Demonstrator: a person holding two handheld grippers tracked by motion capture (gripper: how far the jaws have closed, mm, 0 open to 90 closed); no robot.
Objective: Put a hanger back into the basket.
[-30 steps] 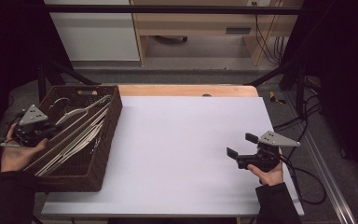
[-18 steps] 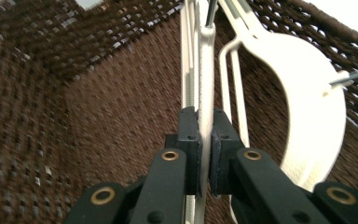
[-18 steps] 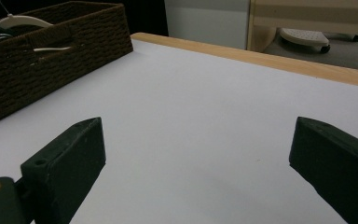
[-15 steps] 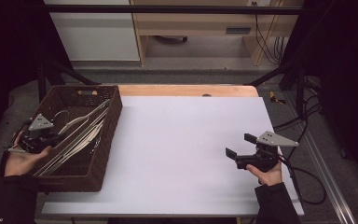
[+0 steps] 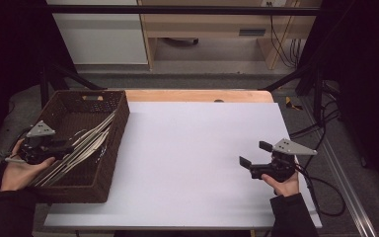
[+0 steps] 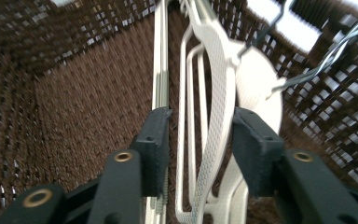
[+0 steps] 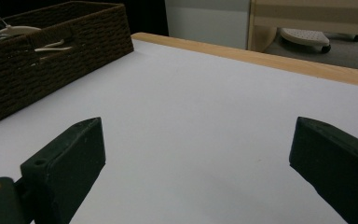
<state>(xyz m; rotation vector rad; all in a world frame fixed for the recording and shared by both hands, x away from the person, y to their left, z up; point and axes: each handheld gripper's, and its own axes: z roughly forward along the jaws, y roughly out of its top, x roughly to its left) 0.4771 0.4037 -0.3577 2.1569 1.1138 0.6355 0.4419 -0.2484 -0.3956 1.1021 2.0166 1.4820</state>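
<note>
A dark brown woven basket (image 5: 122, 114) stands on the table's left side with several white clothes hangers (image 5: 93, 138) lying lengthwise in it. My left gripper (image 5: 69, 146) reaches in over the basket's left wall. Its jaws have just been opening and now stand open on either side of a white mesh-textured hanger arm (image 6: 218, 116), with a gap between that arm and the pads. A thin white bar runs along the left pad (image 6: 157, 135). At the right, my right gripper (image 5: 254, 153) stands open over bare table, nothing between its jaws (image 7: 200, 140).
The white table top (image 5: 192, 148) has a wooden strip along its far edge (image 5: 197, 95). Metal hanger hooks (image 6: 303, 70) lie against the basket's far wall. In the right gripper view the basket (image 7: 51, 46) stands far off to the left. Cables hang beyond the right edge.
My left gripper has slid a little toward the near side of the basket and lower among the hangers. The right gripper has kept still.
</note>
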